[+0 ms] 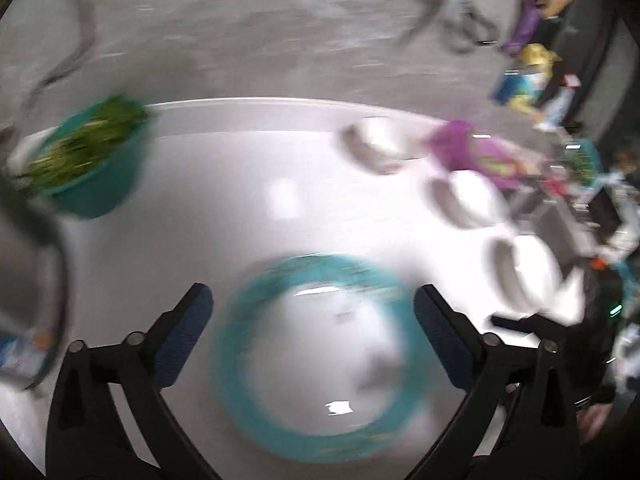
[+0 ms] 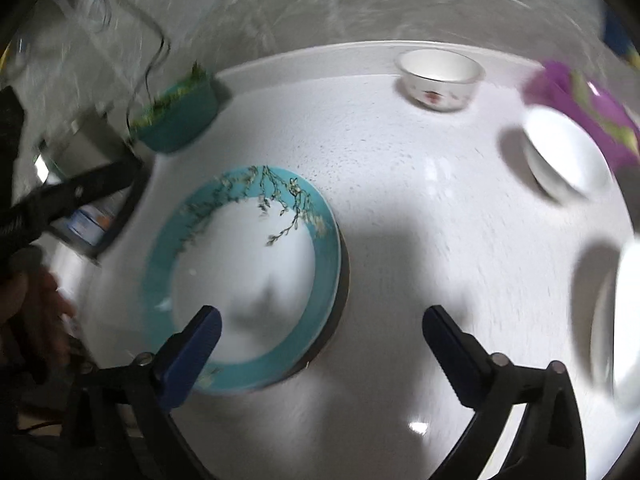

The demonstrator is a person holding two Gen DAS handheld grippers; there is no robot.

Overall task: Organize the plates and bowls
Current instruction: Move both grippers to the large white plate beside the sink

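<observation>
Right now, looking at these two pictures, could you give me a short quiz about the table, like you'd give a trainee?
1. True or false: the left tongs are shut on the teal-rimmed plate.
2. Multiple choice: what fills the teal bowl? A) rice B) something leafy and green C) nothing
3. Fill in: the white bowl with the small red flower print stands near the table's ____ edge.

Key:
1. False; both the left and the right tongs are open and hold nothing.
2. B.
3. Far, with more white bowls to its right on the white table.
</observation>
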